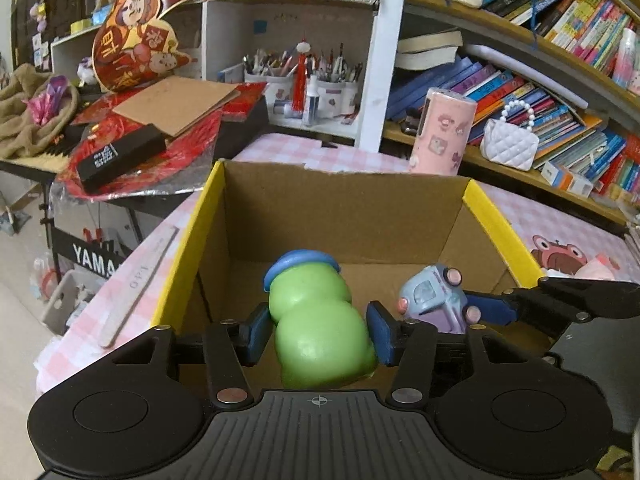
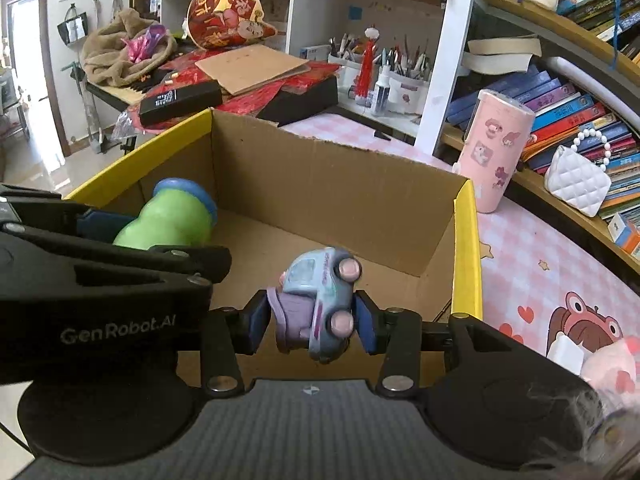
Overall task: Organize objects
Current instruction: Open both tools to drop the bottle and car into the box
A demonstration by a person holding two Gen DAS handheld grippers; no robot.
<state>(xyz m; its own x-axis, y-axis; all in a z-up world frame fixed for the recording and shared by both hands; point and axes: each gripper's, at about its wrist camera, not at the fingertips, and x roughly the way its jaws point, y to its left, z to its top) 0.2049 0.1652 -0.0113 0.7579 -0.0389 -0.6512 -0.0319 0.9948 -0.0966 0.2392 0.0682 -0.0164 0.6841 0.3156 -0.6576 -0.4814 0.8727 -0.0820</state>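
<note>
An open cardboard box (image 1: 344, 208) with yellow outer sides stands on the pink checked table; it also shows in the right wrist view (image 2: 320, 184). My left gripper (image 1: 318, 334) is shut on a green toy with a blue cap (image 1: 316, 320) and holds it over the box. The green toy also shows at the left of the right wrist view (image 2: 172, 216). My right gripper (image 2: 314, 322) is shut on a pale blue and purple toy car (image 2: 320, 300) with pink wheels, held over the box, just right of the left gripper. The car also shows in the left wrist view (image 1: 436, 296).
A pink printed cylinder (image 2: 494, 152) stands beyond the box's far right corner. A white quilted purse (image 2: 580, 180) and rows of books fill the shelf on the right. A wooden strip (image 1: 140, 284) lies left of the box. A cluttered keyboard stand (image 1: 120, 148) is at the left.
</note>
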